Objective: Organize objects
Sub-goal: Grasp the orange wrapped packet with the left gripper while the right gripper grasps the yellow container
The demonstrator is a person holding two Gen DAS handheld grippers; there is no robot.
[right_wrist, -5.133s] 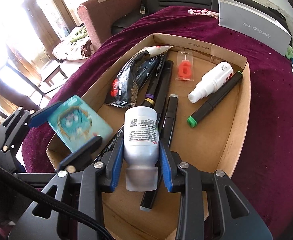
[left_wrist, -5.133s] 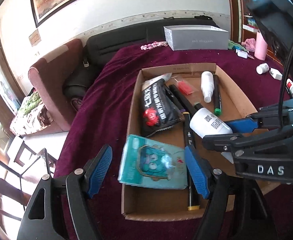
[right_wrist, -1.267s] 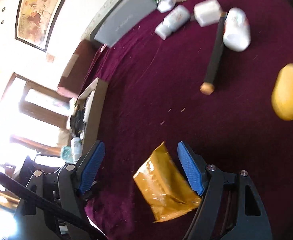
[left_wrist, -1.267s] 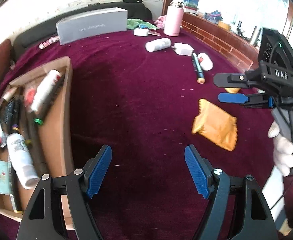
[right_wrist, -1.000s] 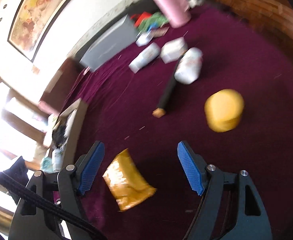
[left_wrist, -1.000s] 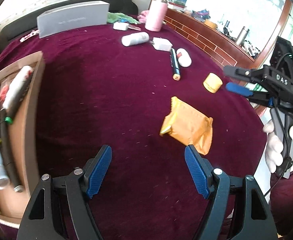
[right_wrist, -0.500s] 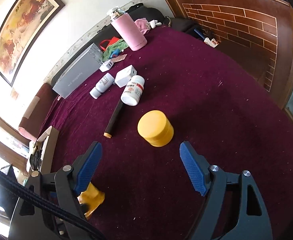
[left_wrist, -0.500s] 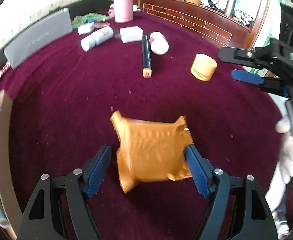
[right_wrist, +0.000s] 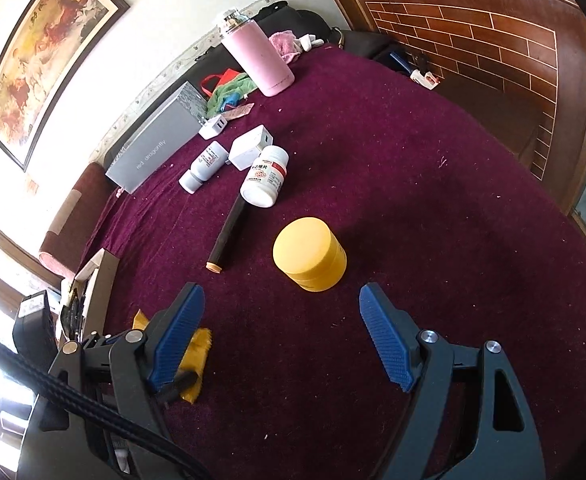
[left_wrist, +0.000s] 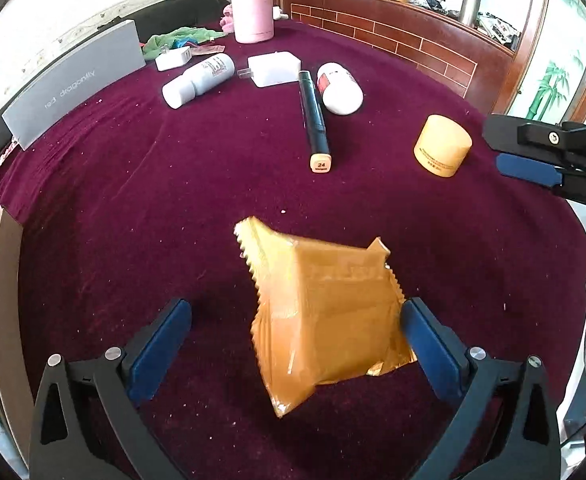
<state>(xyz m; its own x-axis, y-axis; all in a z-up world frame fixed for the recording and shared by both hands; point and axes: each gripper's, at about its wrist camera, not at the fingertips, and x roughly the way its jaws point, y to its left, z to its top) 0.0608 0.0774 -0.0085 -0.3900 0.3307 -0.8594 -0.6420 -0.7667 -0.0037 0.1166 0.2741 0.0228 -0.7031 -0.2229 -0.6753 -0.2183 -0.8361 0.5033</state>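
Cardboard box [left_wrist: 7,320] sits at the far left edge of the maroon table [left_wrist: 173,200], already holding several items, though only slivers of them show. Still loose on the cloth: orange snack packet [left_wrist: 325,320], yellow jar [right_wrist: 309,254], black marker [left_wrist: 313,116], two white pill bottles [left_wrist: 339,88] [left_wrist: 199,80], white charger [left_wrist: 273,69], and a smaller plug [left_wrist: 173,59] near the grey box [left_wrist: 73,84] and pink flask [left_wrist: 251,0]. Left gripper [left_wrist: 296,330] straddles the packet, jaws opening wide; its right pad looks just against the packet's edge, left pad well apart, so nothing is grasped yet. Right gripper [right_wrist: 281,332] hangs released, jar ahead of its pads and not between them. Judgement: sorting is partway, probably under half by count of what remains out. Packet and jar look like the next two pickups; marker, bottles and chargers remain after.
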